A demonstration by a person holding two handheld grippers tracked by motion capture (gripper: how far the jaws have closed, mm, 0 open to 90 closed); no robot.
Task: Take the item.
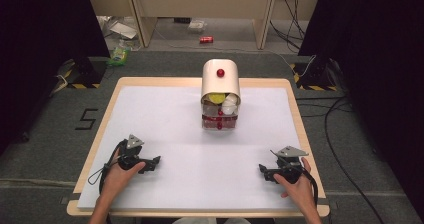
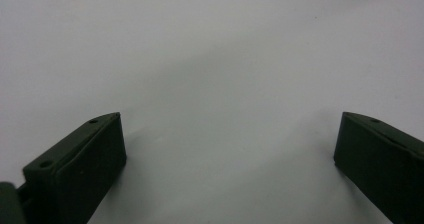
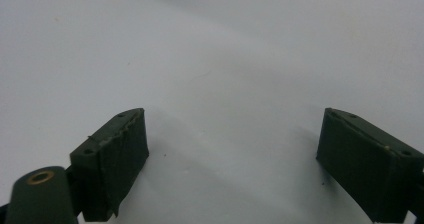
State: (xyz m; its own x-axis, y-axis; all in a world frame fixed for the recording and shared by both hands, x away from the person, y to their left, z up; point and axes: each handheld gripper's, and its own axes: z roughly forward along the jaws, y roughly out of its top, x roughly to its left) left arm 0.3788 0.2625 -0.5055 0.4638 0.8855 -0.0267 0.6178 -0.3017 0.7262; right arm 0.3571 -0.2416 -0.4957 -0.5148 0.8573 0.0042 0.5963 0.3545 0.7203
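Note:
A cream box with a rounded top and a red knob stands at the table's far middle. Its front flap lies open, clear with red trim, and yellow and white items show inside. My left gripper rests on the white sheet at the near left, held by a hand, jaws wide apart with nothing between them. My right gripper rests at the near right, likewise open and empty. Both are well short of the box.
The white sheet covers the wooden table. Beyond the table lie a red can and litter on the floor, with cables at the right. Dark curtains flank both sides.

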